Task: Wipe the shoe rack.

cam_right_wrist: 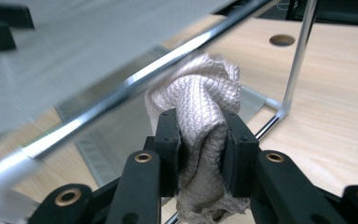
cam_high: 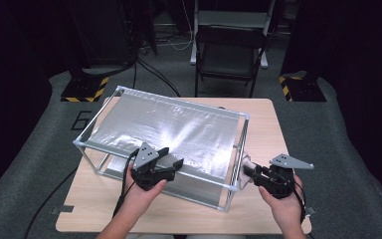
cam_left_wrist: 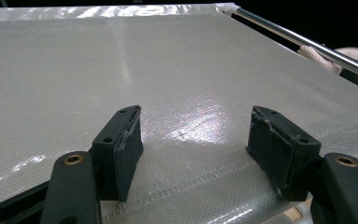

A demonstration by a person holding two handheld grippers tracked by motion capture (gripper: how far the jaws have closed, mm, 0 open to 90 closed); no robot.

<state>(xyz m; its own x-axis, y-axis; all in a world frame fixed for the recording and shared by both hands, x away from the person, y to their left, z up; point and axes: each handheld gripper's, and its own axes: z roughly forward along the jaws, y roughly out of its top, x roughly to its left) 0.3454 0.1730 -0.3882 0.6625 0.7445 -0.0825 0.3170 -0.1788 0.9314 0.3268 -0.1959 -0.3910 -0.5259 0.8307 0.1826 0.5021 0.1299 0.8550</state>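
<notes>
A metal-rod frame [cam_high: 239,149] stands on the wooden table [cam_high: 263,124], with a shiny silver sheet [cam_high: 169,127] stretched across its top. My left gripper [cam_high: 171,158] hovers over the sheet's near edge. In the left gripper view it [cam_left_wrist: 200,140] is open, with the sheet [cam_left_wrist: 121,60] below the jaws and nothing between them. My right gripper [cam_high: 248,172] is just outside the frame's right side, near its top rail. It [cam_right_wrist: 201,135] is shut on a pale quilted cloth [cam_right_wrist: 200,88], which bunches up against the rail [cam_right_wrist: 121,93]. The cloth [cam_high: 247,162] touches the frame's side.
A folding chair [cam_high: 231,50] stands beyond the table's far edge. Two bases with yellow-black stripes [cam_high: 84,89] [cam_high: 298,87] sit on the floor at the back. The tabletop has a round hole [cam_right_wrist: 282,40]. Bare wood lies to the right of the frame.
</notes>
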